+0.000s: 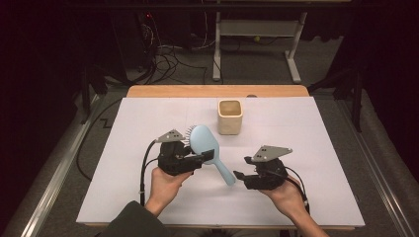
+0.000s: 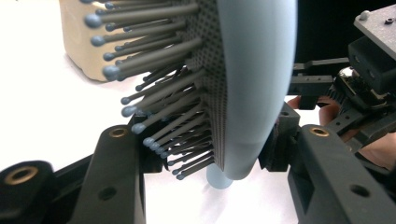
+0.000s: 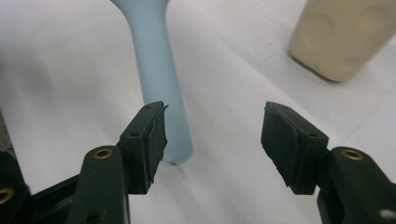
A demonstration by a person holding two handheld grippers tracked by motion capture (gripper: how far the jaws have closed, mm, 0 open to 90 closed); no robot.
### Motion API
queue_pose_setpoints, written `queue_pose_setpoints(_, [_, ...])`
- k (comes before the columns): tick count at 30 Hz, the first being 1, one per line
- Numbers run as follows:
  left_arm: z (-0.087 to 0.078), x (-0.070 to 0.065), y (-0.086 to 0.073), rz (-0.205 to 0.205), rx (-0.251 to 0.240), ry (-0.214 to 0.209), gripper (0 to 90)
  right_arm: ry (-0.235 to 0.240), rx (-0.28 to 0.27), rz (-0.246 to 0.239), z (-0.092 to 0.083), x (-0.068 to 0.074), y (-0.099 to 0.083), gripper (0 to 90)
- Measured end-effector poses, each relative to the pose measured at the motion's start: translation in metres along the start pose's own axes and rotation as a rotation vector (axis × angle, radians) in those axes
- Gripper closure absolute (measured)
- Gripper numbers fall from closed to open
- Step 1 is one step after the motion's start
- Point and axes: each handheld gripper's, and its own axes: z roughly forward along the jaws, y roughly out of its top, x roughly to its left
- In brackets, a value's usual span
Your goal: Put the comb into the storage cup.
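Observation:
A light blue hairbrush [image 1: 203, 140] is held above the white-covered table [image 1: 148, 118], bristles facing left and handle slanting down toward the right. My left gripper [image 1: 210, 155] is shut on it where the head narrows; in the left gripper view the brush [image 2: 257, 84] stands edge-on between the jaws of that gripper [image 2: 210, 140]. My right gripper [image 1: 238, 175] is open just right of the handle's end. In the right gripper view the handle [image 3: 156, 70] ends beside the left jaw, and the gap of the gripper [image 3: 212, 135] holds nothing.
A cream square cup [image 1: 230, 117] stands upright at the back middle of the table, behind the brush; it is also seen as the cup [image 3: 345, 37] at the upper right. Bare white surface lies around both hands. Cables and a table frame are on the floor beyond.

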Motion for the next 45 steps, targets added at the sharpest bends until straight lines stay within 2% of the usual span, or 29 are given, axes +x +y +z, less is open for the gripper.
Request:
queue_pose_setpoints(9, [-0.004, -0.001, 0.008, 0.018, -0.005, 0.012, 53.2, -0.020, -0.067, 0.007, -0.015, -0.012, -0.016, 36.5])
queue_pose_setpoints(18, [-0.003, 0.000, 0.017, 0.023, -0.003, 0.023, 53.3, -0.066, -0.099, 0.075, -0.029, -0.026, -0.046, 36.1])
queue_pose_setpoints(26, [0.000, 0.002, 0.019, 0.014, -0.002, 0.011, 53.4, -0.079, -0.106, 0.094, -0.034, -0.030, -0.061, 35.4])
queue_pose_setpoints(31, [-0.002, 0.004, 0.023, 0.005, -0.018, 0.006, 53.5, -0.089, -0.111, 0.109, -0.037, -0.033, -0.070, 35.4])
queue_pose_setpoints(35, [-0.004, 0.006, 0.026, 0.012, -0.037, 0.006, 53.6, -0.100, -0.124, 0.120, -0.040, -0.035, -0.075, 35.4])
queue_pose_setpoints(45, [-0.007, 0.008, 0.038, 0.022, -0.043, 0.019, 53.7, -0.129, -0.145, 0.160, -0.045, -0.040, -0.093, 35.3])
